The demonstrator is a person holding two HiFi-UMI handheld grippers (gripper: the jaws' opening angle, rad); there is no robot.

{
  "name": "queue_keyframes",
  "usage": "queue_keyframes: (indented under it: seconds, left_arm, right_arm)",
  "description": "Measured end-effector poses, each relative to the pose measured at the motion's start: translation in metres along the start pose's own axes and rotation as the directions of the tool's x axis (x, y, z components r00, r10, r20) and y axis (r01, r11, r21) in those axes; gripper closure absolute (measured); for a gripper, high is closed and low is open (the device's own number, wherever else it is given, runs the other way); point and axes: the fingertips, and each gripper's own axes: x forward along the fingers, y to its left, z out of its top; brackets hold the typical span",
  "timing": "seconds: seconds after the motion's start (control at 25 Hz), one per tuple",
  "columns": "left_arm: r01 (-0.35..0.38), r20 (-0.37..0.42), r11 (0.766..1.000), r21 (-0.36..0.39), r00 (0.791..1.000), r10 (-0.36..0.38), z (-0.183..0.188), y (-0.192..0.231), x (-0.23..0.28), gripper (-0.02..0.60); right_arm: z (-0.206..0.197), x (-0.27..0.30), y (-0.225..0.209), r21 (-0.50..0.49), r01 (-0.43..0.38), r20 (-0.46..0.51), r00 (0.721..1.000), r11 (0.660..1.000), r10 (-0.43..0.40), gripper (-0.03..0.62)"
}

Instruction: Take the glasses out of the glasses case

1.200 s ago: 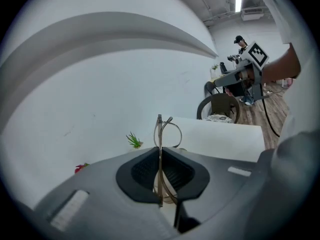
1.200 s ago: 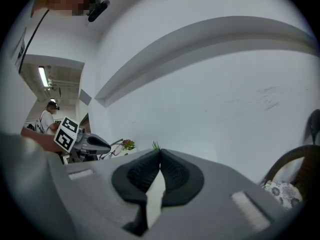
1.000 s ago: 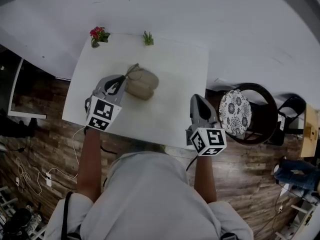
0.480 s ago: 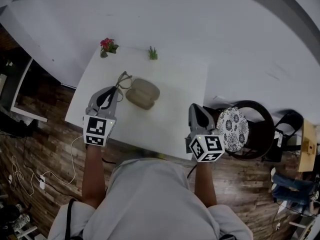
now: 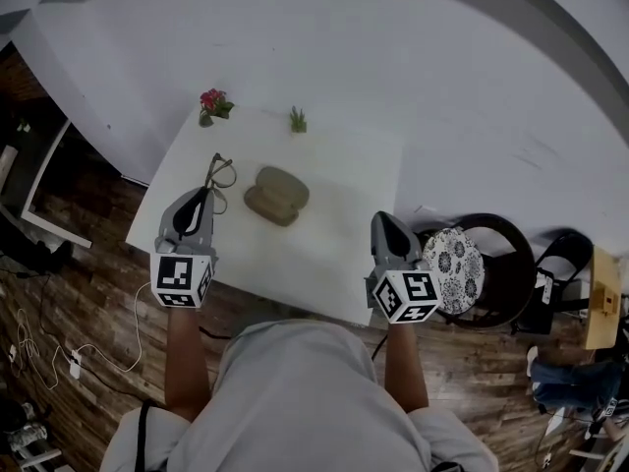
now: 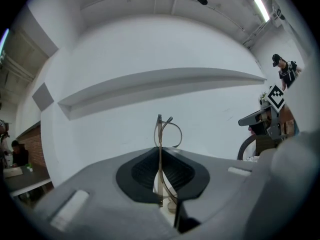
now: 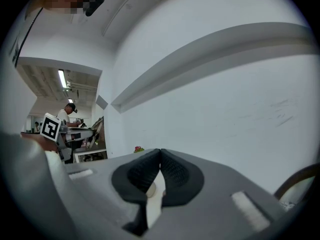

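Two hand-held grippers are counted: the left hand-held gripper (image 5: 200, 195) and the right hand-held gripper (image 5: 385, 217). One pair of glasses (image 5: 218, 172) and one glasses case (image 5: 276, 196) are seen. On the one bench (image 5: 339, 229), two small plants are counted: a red-flowered plant (image 5: 211, 103) and a green plant (image 5: 297, 120). One chair (image 5: 458, 257) is seen.

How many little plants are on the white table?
2. A red-flowered plant stands at the far left corner of the table. A small green plant stands along the far edge, to its right. Nothing seems to hide any others.
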Motion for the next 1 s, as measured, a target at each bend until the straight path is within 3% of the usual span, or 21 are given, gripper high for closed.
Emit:
queue_keyframes:
  seconds: [0.56,1.0]
  left_arm:
    - [-0.061,0.084,0.998,-0.024,0.994,0.063,0.025,0.006,-0.011,0.558]
    - [-0.071,0.087,0.997,-0.021,0.994,0.072,0.024,0.016,-0.016,0.558]
  right_arm:
    - [0.014,-0.008,-0.020,0.011,0.021,0.041,0.999,1.000,-0.021,0.591]
    - [0.020,-0.006,-0.020,-0.011,0.035,0.045,0.998,0.999,-0.034,0.591]
